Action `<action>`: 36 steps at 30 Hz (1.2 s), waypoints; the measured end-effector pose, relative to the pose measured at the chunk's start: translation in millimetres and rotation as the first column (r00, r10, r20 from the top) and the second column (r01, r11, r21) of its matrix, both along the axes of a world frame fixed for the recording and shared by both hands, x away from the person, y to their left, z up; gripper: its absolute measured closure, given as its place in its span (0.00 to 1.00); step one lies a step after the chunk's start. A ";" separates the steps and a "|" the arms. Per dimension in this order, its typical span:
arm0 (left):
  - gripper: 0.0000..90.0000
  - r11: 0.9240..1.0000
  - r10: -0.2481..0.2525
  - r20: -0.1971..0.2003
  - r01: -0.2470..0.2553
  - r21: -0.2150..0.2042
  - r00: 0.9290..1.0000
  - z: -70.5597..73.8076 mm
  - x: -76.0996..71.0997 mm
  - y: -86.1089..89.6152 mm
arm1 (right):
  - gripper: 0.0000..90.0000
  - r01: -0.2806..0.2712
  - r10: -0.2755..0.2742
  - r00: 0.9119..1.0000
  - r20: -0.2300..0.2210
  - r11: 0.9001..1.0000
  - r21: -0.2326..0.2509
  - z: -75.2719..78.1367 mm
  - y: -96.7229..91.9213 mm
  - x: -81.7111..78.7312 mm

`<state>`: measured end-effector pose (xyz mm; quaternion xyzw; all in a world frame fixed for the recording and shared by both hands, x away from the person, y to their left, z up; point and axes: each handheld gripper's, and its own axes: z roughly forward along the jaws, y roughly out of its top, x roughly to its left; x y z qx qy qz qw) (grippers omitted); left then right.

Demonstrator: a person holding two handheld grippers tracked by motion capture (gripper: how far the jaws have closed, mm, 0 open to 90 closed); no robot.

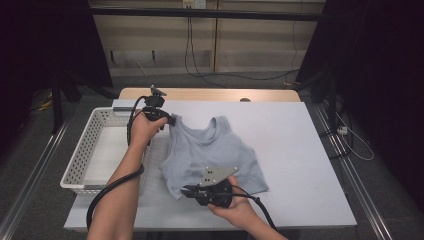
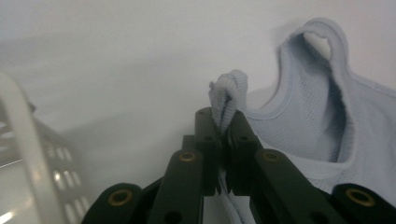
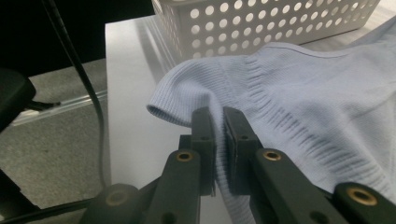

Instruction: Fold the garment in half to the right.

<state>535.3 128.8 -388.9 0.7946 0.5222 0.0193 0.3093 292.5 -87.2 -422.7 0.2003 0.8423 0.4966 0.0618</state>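
A light blue ribbed tank top point(image 1: 212, 155) lies spread on the white table point(image 1: 295, 150), neck toward the far edge. My left gripper point(image 1: 172, 120) is shut on its left shoulder strap point(image 2: 227, 95), which pokes up bunched between the black jaws; the left gripper point(image 2: 222, 122) holds it a little above the table. My right gripper point(image 1: 187, 191) is shut on the bottom hem near the left corner. In the right gripper view the hem point(image 3: 187, 100) folds over the closed jaws of the right gripper point(image 3: 218, 122).
A white perforated basket point(image 1: 80, 155) stands at the left of the table, close to my left forearm; its wall point(image 3: 261, 23) is just behind the hem. Cables trail from both grippers. The table's near edge point(image 3: 119, 154) drops to a grey floor.
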 end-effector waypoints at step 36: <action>0.95 0.995 0.020 0.006 -0.021 0.096 1.000 12.8 0.4 11.3 | 0.94 0.017 -0.017 1.000 0.003 0.995 0.097 20.9 -0.1 1.5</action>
